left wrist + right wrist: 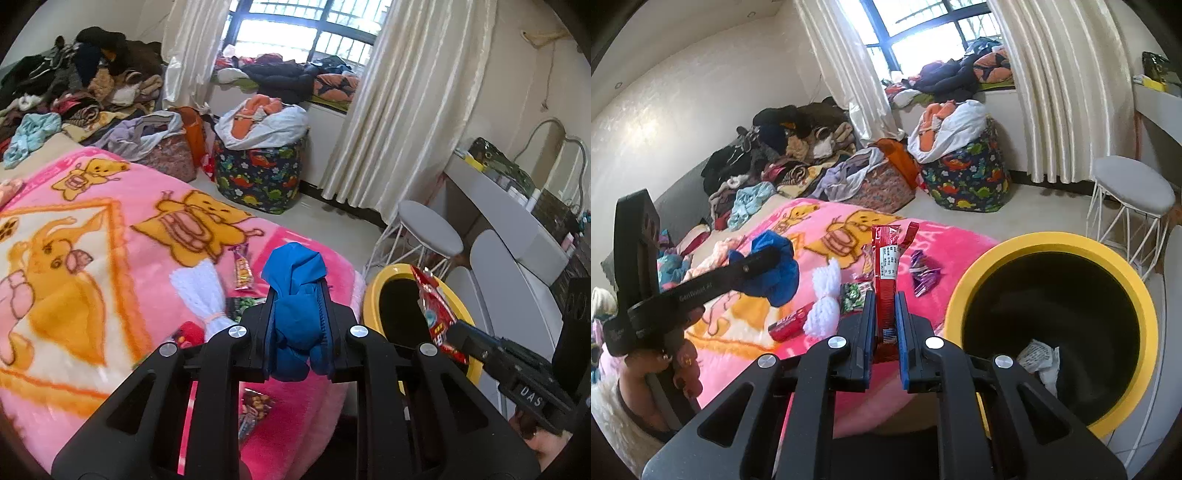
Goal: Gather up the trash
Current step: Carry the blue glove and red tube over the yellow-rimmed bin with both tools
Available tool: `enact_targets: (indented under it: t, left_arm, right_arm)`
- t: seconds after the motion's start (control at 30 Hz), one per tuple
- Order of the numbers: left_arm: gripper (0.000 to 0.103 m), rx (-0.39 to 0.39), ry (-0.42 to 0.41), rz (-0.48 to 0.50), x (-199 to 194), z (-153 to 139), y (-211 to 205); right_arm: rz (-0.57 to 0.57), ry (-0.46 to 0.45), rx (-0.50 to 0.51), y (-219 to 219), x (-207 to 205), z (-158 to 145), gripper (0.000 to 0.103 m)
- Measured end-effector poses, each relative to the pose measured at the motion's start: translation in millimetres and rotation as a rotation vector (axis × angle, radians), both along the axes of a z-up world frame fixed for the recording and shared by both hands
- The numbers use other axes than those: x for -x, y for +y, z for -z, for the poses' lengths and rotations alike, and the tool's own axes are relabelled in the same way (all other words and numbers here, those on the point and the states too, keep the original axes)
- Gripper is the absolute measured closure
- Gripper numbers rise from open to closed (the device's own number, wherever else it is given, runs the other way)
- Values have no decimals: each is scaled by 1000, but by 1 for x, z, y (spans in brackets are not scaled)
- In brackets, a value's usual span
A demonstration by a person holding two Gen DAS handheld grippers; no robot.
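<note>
Both grippers loaded, bin in the lower right of each view. My left gripper (300,317) is clamped on a crumpled blue wad (295,291), soft and glove-like, which bulges above and below the pads. My right gripper (885,321) is pinched nearly closed on a flat red snack wrapper (885,266), glossy film standing upright, with a printed label and a torn strip curling off its top.

The yellow-rimmed bin (1108,258), round with a black interior, stands on the floor beside the bed at lower right; a crumpled white paper (1039,360) lies inside it.

In the left view the red wrapper reaches across the bin's rim while the blue wad hangs over the blanket's edge. To do this step well, I judge each load should be carried fully over the dark opening before the jaws part: the light film may flutter aside and the soft wad may cling to the ribbed pads.

Left of centre in the right view, on the plush pink cartoon-print blanket (820,354), lie a purple foil wrapper (923,275), a green wrapper (854,293), a small red packet (790,324) and a white knitted piece (823,306).
</note>
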State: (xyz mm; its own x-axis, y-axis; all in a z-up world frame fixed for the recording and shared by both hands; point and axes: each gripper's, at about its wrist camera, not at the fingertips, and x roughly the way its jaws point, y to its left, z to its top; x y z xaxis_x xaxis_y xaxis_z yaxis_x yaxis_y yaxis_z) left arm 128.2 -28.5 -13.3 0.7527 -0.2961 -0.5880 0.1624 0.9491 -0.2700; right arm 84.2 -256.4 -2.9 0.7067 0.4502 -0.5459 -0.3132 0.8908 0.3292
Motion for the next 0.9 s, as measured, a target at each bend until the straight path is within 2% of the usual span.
enact_targets:
  t: [0.43, 0.9]
  left_arm:
    - [89, 2, -10, 74, 0, -3, -37]
    - [89, -3, -20, 199, -4, 0, -87]
  right_arm:
    - [88, -50, 60, -24, 3, -1, 92]
    - [192, -42, 63, -61, -2, 10, 92]
